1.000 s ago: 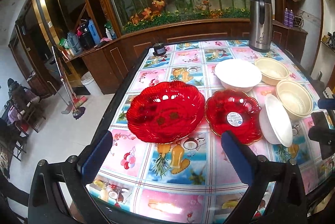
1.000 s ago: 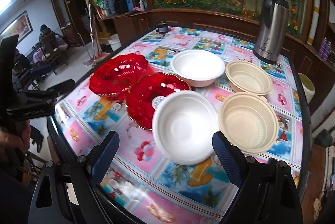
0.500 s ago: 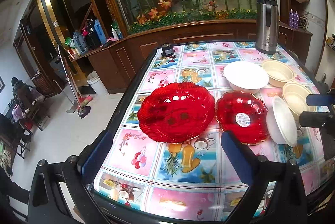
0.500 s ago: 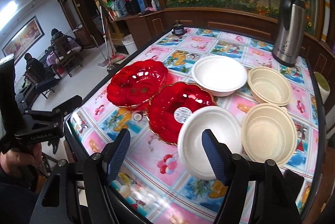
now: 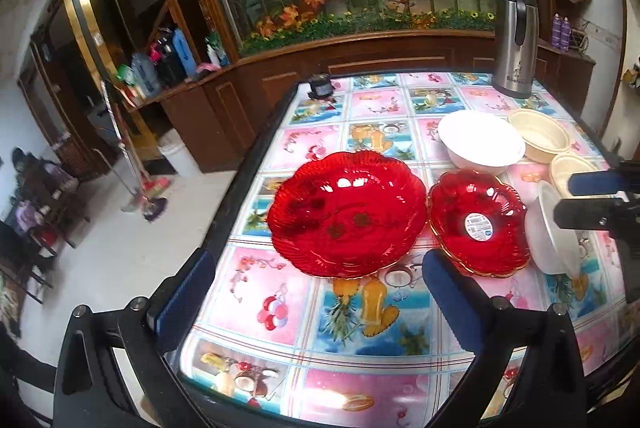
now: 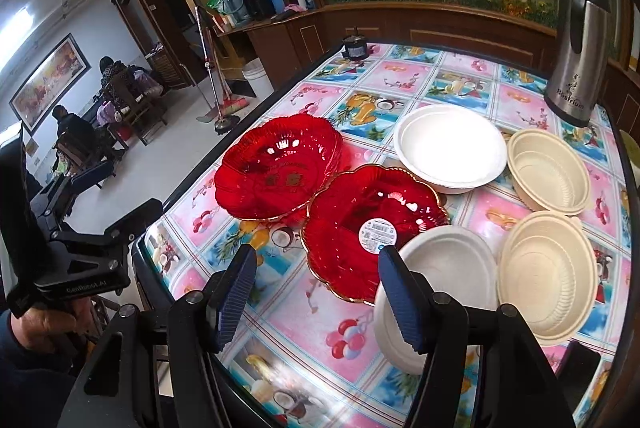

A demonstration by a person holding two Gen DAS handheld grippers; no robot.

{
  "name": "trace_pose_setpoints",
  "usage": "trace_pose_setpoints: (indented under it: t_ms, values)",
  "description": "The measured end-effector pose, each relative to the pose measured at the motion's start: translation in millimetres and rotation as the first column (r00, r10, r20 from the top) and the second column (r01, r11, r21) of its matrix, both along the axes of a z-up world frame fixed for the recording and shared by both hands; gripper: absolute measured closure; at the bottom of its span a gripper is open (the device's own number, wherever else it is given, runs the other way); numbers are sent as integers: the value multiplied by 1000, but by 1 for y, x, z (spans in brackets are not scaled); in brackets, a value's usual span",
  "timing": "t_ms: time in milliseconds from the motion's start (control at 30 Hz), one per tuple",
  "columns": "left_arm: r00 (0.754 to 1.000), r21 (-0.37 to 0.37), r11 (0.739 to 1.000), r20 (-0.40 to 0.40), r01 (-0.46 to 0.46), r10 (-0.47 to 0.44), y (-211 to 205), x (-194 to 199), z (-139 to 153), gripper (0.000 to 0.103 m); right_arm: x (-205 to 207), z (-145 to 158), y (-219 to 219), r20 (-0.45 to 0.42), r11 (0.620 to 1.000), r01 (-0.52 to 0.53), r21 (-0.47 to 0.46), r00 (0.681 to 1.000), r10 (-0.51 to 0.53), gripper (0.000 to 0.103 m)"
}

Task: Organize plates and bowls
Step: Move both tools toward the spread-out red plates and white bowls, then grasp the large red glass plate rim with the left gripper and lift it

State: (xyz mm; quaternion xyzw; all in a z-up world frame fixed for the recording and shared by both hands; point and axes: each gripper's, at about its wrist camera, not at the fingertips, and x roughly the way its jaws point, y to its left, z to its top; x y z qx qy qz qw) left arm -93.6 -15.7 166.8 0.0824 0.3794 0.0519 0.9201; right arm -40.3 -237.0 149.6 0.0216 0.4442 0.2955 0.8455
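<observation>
We hold the right gripper (image 6: 316, 264) low over the table's near edge, its jaws closing with only tablecloth between them; its right finger (image 6: 400, 292) sits against the rim of the near white bowl (image 6: 452, 268), which tilts up onto the small red plate (image 6: 360, 216), though we cannot tell whether finger and rim touch; beside that bowl rests a cream bowl (image 6: 544, 268), with a second cream bowl (image 6: 548, 168) and a far white bowl (image 6: 448, 148) beyond; the large red plate (image 6: 276, 164) lies left of the small one, touching it; the steel flask (image 6: 576, 56) stands at the far corner. Our left gripper (image 5: 320, 276) hangs with jaws wide apart and empty above the patterned table (image 5: 280, 308), the large red plate just ahead.
</observation>
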Motion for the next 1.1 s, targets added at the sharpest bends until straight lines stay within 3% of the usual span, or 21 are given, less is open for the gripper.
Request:
trace_pose_setpoints:
  t_ms: [267,300,400,433,500,567,600,633,700,800,933,1000,1067,1100]
  values:
    - [998,-152,988,-55,-10,2,49,34,-11,0,34,-5,16,-54,1000,19,18,998,-18,40]
    - [998,-166,986,-60,-6,-4,53,38,-12,5,40,-6,18,-68,999,25,24,997,-23,40]
    - [994,-244,970,-104,13,-40,68,57,-20,40,59,-14,26,-98,999,35,24,995,-32,44]
    - [991,-274,962,-121,14,-49,74,63,-24,46,66,-17,29,-116,999,34,32,993,-30,47]
    - [988,-324,946,-148,4,-55,83,74,-32,46,77,-21,34,-139,999,36,38,990,-30,48]
    - [986,-361,932,-156,1,-62,92,84,-38,60,90,-26,40,-161,999,36,38,987,-29,48]
    - [984,-368,930,-167,-6,-60,95,87,-42,73,97,-29,44,-171,999,26,40,985,-19,48]
    - [981,-383,924,-183,-16,-59,98,93,-47,75,104,-31,47,-178,999,20,35,984,-14,48]
    - [979,-425,904,-196,-40,-49,107,101,-53,73,118,-35,52,-192,999,30,19,981,-26,48]
    - [971,-452,887,-237,-92,-20,122,114,-66,21,142,-46,59,-222,1000,23,5,975,-21,48]
    - [962,-464,876,-272,-131,0,135,128,-79,20,171,-60,67,-268,1000,23,-4,963,-23,48]
    - [960,-475,869,-278,-137,-1,139,133,-86,22,183,-66,71,-288,1000,19,-2,957,-19,53]
    - [954,-485,863,-301,-143,-11,141,138,-94,42,191,-73,76,-304,1000,8,5,953,-7,59]
    - [951,-492,859,-309,-145,-16,142,140,-98,58,195,-77,79,-313,1000,7,-7,950,-9,59]
